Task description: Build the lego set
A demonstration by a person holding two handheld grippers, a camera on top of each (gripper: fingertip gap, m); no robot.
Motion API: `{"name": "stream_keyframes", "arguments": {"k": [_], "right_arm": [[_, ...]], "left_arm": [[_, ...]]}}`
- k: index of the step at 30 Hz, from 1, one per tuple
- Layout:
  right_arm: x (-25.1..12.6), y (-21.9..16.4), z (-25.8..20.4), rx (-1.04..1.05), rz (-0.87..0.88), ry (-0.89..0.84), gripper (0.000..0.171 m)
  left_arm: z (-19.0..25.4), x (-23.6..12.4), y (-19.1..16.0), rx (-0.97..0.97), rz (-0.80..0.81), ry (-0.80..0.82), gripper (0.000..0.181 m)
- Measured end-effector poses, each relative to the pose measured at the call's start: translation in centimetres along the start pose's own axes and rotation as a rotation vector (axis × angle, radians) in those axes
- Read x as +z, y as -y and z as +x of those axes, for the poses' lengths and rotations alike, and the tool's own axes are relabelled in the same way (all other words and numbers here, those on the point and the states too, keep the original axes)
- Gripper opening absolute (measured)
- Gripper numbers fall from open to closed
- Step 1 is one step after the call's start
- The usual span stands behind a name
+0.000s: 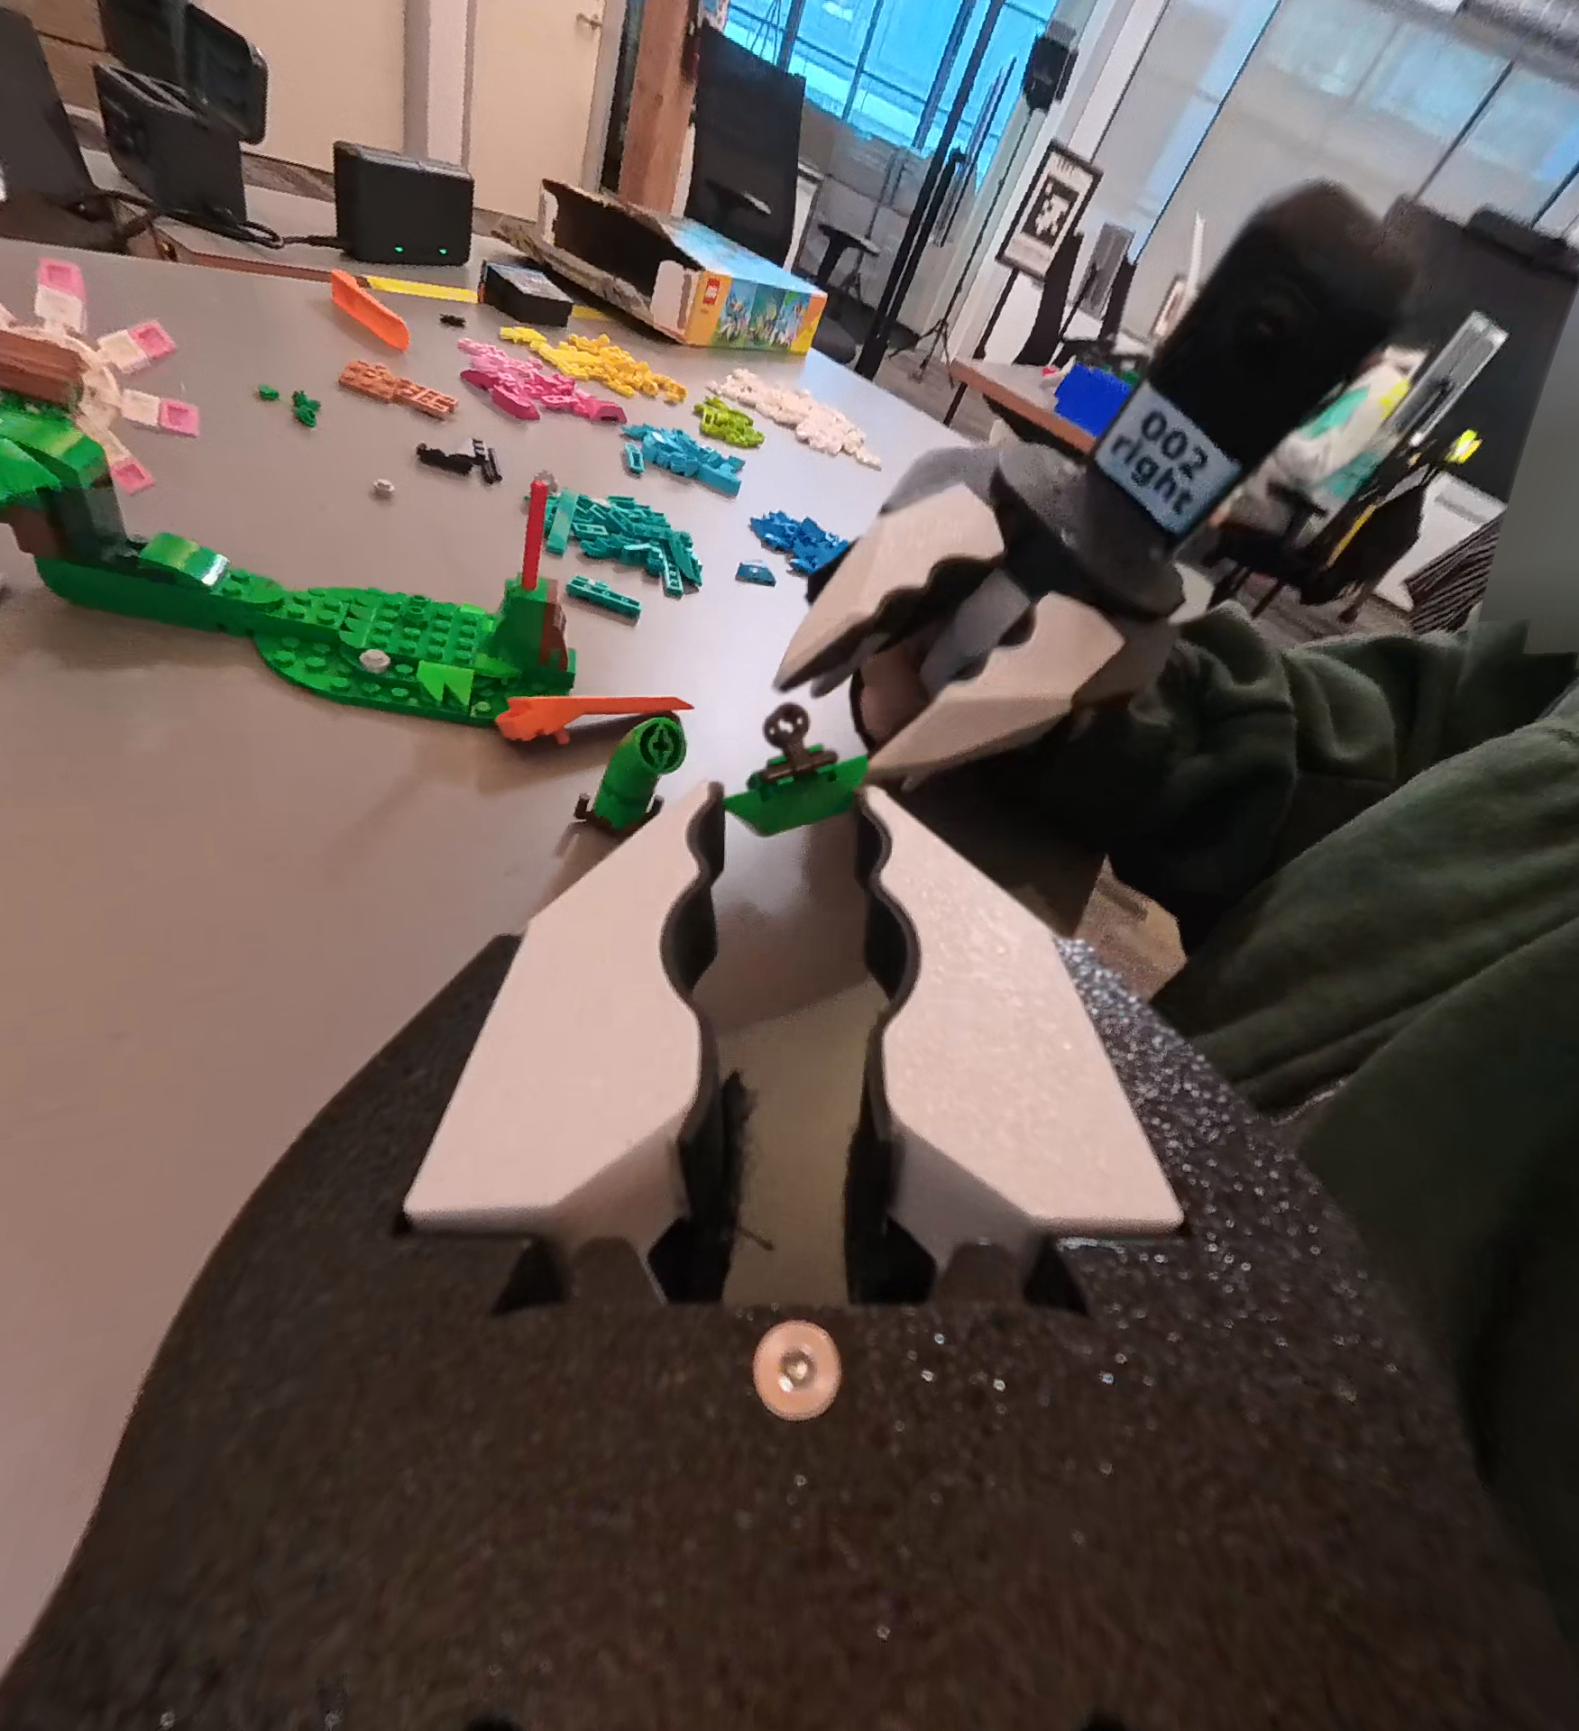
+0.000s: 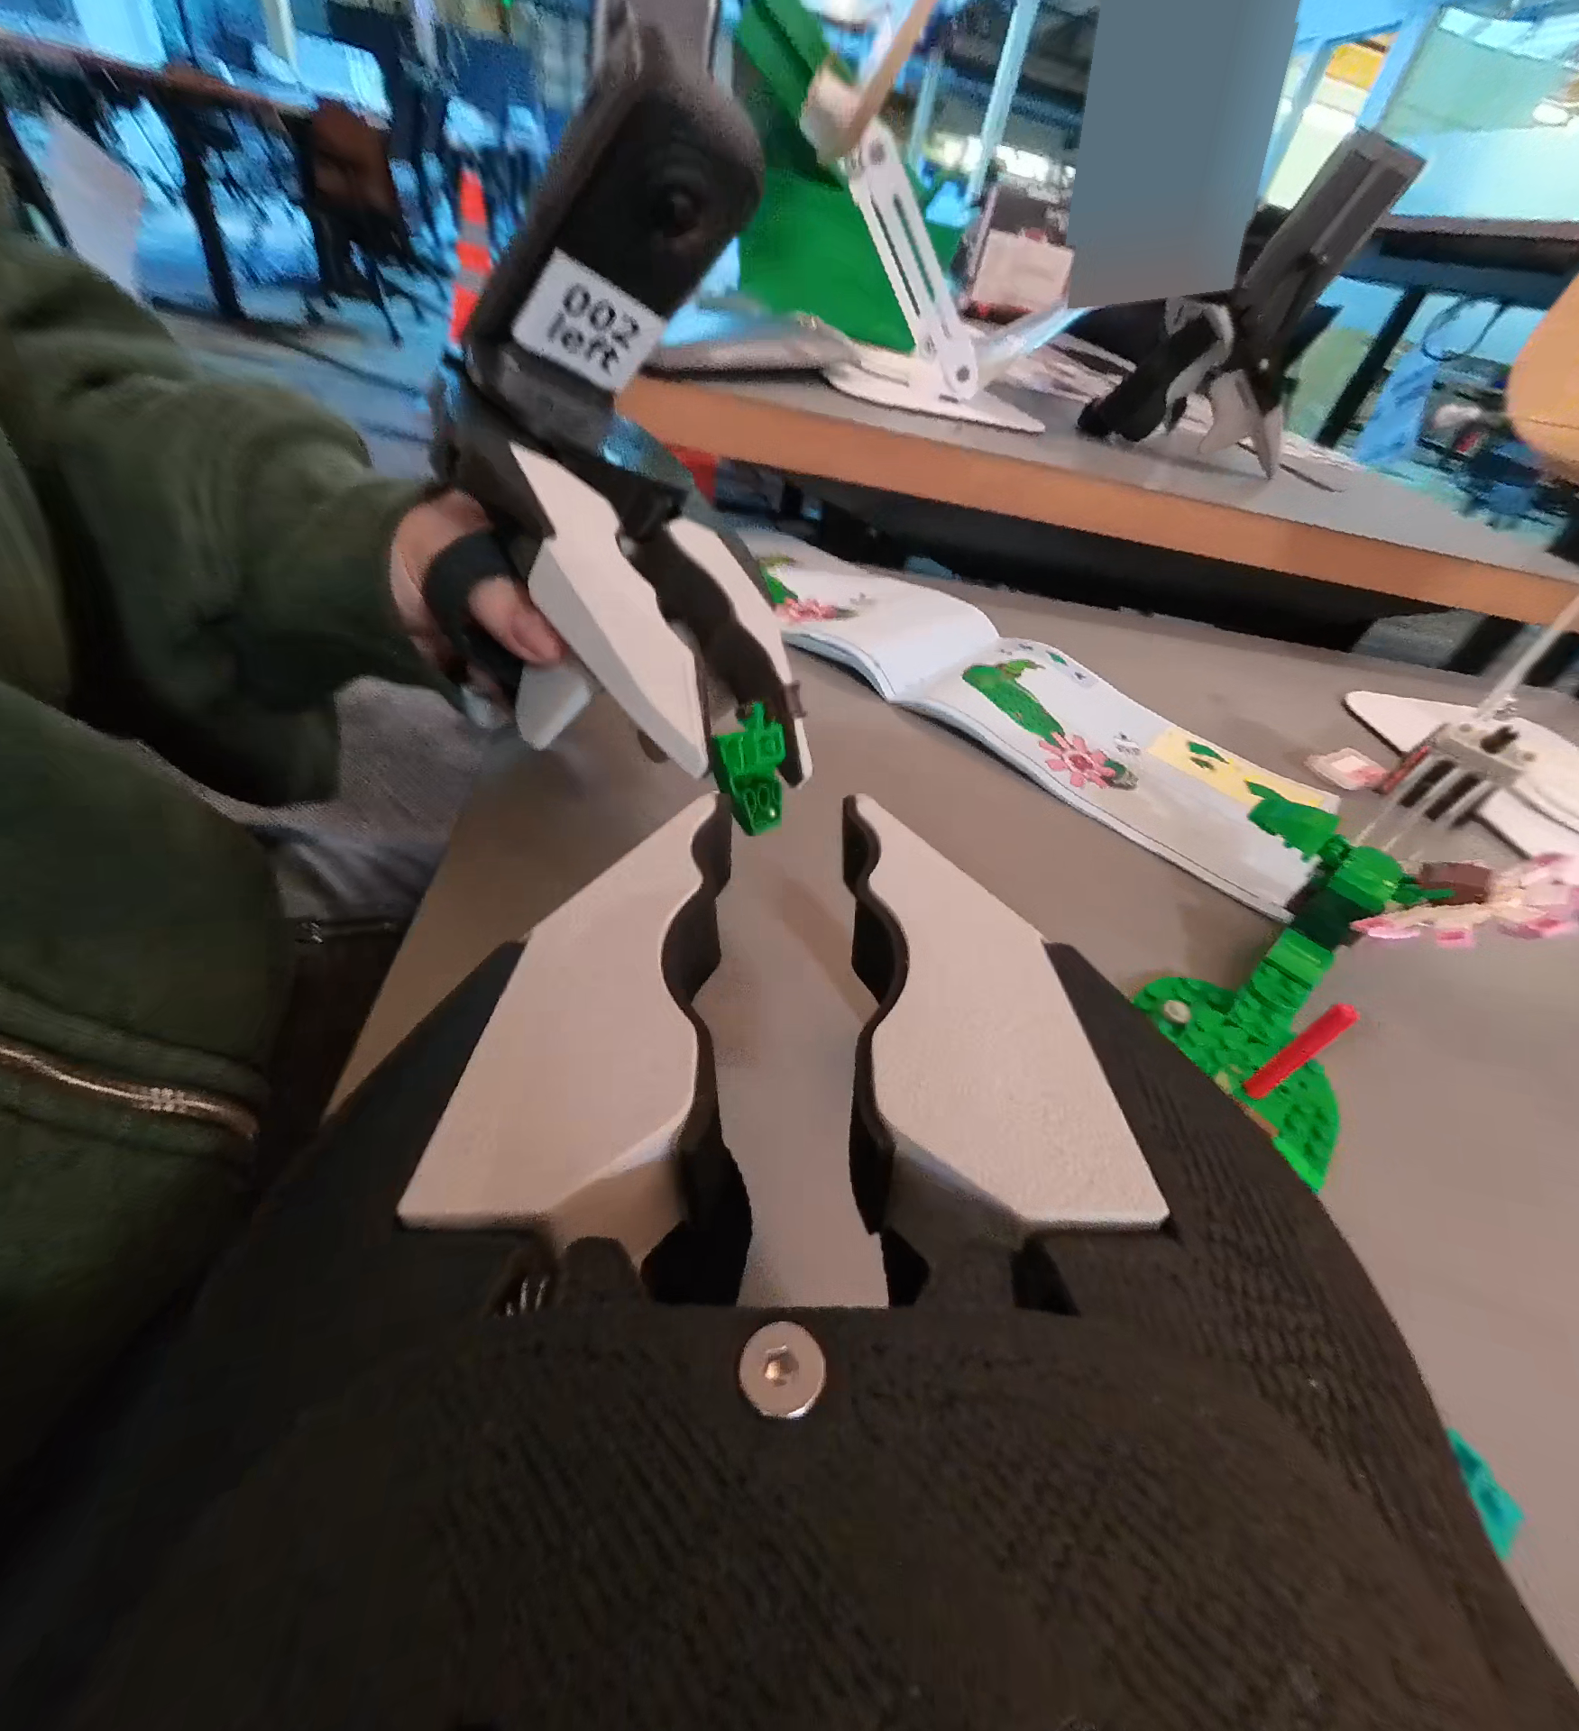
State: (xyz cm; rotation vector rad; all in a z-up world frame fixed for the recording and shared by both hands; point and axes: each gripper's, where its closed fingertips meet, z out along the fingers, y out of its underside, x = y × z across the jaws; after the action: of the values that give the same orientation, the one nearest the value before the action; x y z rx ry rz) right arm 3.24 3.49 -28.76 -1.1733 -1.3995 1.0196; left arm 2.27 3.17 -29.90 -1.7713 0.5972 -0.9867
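I see my left gripper (image 1: 790,806) clamped on a small green plastic brick assembly (image 1: 795,794) with a black clip piece on top, pinched at the tips of the 2 pale grey wavy-edged fingers (image 1: 579,1012). In the right wrist view the assembly (image 2: 750,773) hangs from those tips with its long axis running steeply downward, lower end toward the matte grey tabletop (image 2: 1469,1264). My right gripper (image 2: 785,815) stands apart, nothing between its jaws, its tips just beside the assembly. On the table lie a glossy studded green base plate model (image 1: 373,637), sorted heaps of small loose bricks (image 1: 635,440) and an open paper instruction booklet (image 2: 1029,721).
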Motion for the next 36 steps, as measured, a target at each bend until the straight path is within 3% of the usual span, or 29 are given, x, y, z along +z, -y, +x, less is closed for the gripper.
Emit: {"name": "stream_keyframes", "arguments": {"k": [4,14,27,36], "right_arm": [[-0.6,0.5,-0.4,0.087,0.048,0.1,0.02],[-0.7,-0.9,-3.8,0.079,-0.073,0.332,0.013],[-0.8,-1.4,-4.3,0.095,-0.109,0.377,0.006],[-0.8,-0.7,-2.8,0.19,-0.054,0.321,0.005]], "left_arm": [[0.1,0.1,-1.1,0.089,-0.086,0.001,0.025],[3.0,1.4,-3.8,0.239,-0.239,-0.127,0.025],[3.5,1.5,-4.4,0.285,-0.272,-0.149,0.025],[3.0,1.8,-3.0,0.249,-0.186,-0.102,0.032]]}}
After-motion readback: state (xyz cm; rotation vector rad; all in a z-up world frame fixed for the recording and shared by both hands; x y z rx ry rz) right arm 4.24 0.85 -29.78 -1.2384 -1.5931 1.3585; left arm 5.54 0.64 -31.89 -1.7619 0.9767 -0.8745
